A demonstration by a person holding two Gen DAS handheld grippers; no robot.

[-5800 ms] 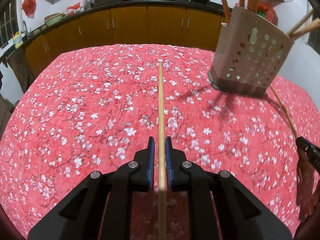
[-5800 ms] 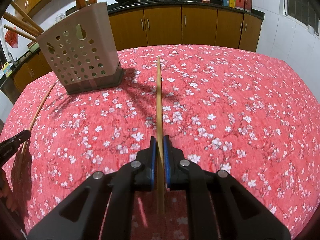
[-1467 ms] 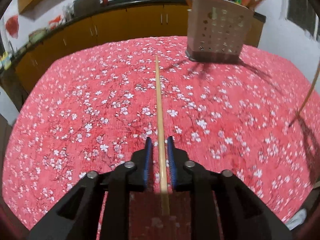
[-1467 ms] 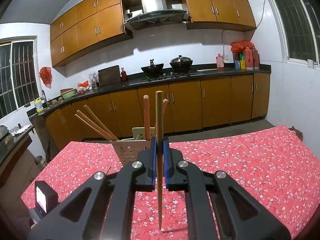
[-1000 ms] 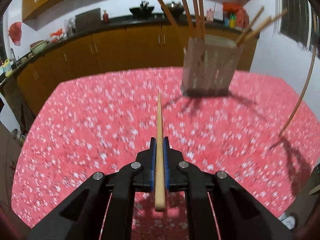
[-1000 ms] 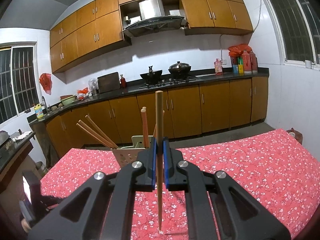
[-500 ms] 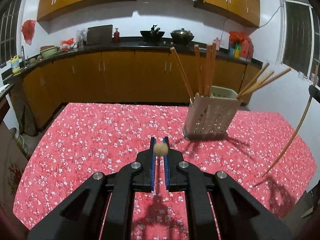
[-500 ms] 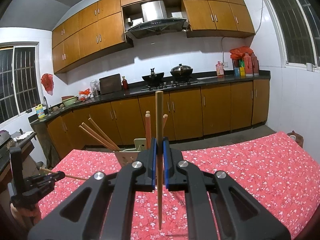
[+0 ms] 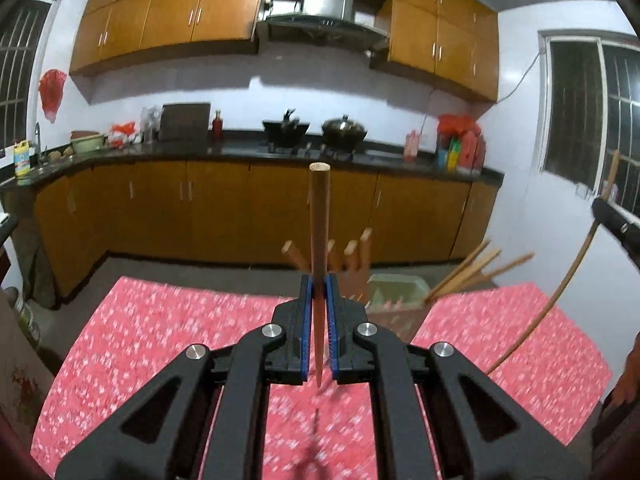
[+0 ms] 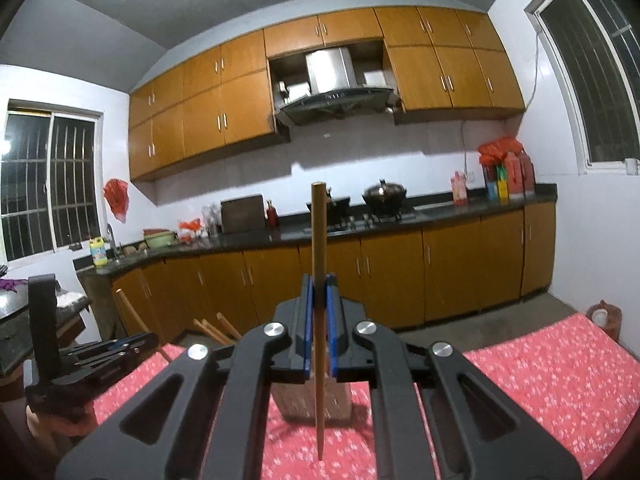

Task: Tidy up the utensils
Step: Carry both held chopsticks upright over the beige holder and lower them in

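My left gripper is shut on a wooden chopstick that stands upright, thick end up, above the table. Behind it the perforated pink utensil holder holds several chopsticks. My right gripper is shut on a second chopstick, also upright, tip down over the holder. The right gripper's chopstick shows at the right of the left wrist view. The left gripper shows at the left of the right wrist view.
The table carries a red flowered cloth. Beyond it are wooden cabinets, a dark counter with woks and bottles. A window is on the right wall.
The left gripper has tilted its chopstick from pointing forward to upright and lifted. The right gripper has stayed upright and moved closer over the holder.
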